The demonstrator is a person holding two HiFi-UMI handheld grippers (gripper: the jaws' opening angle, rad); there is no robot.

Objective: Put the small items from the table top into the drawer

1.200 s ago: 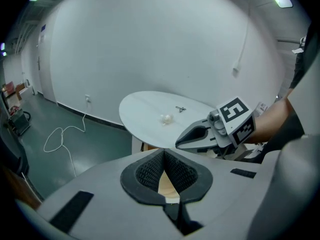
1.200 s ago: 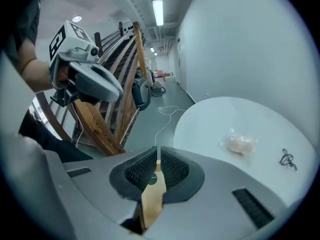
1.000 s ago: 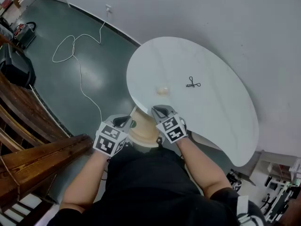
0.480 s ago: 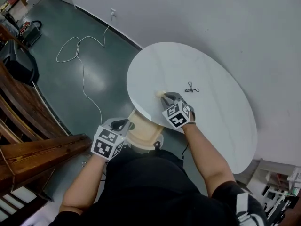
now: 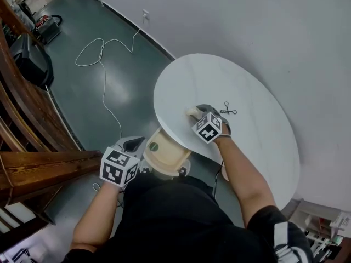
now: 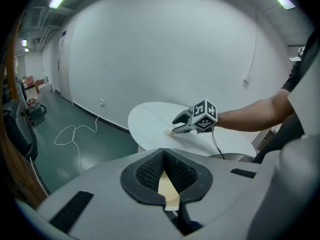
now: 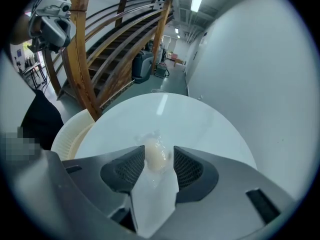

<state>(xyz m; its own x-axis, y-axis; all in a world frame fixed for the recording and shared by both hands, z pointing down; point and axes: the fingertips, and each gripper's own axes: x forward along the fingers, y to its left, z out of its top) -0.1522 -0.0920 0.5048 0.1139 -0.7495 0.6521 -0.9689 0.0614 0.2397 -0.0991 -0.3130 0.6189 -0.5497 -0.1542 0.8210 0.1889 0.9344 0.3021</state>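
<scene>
A small cream lump in clear wrap (image 7: pixel 156 153) lies near the front edge of the round white table (image 5: pixel 252 141). My right gripper (image 5: pixel 196 112) rests on the tabletop around it; its jaws are opening, and the lump (image 5: pixel 190 112) lies loose between the pads. A thin black cord loop (image 5: pixel 226 110) lies just beyond. The cream drawer (image 5: pixel 170 160) juts out under the table, with a small green item (image 5: pixel 153 146) inside. My left gripper (image 5: pixel 134 143) sits at the drawer's left rim, fingertips (image 6: pixel 150 171) together, a cream sliver showing behind them.
A wooden staircase (image 5: pixel 33 147) rises at the left, close to my left arm. A white cable (image 5: pixel 104 81) snakes over the dark green floor. The white wall (image 5: pixel 274 32) runs right behind the table. Dark equipment (image 5: pixel 33 64) stands on the floor at far left.
The right gripper has gone from the drawer up onto the table to the cream lump, and its jaws now stand wide around it. The left gripper has stayed beside the drawer.
</scene>
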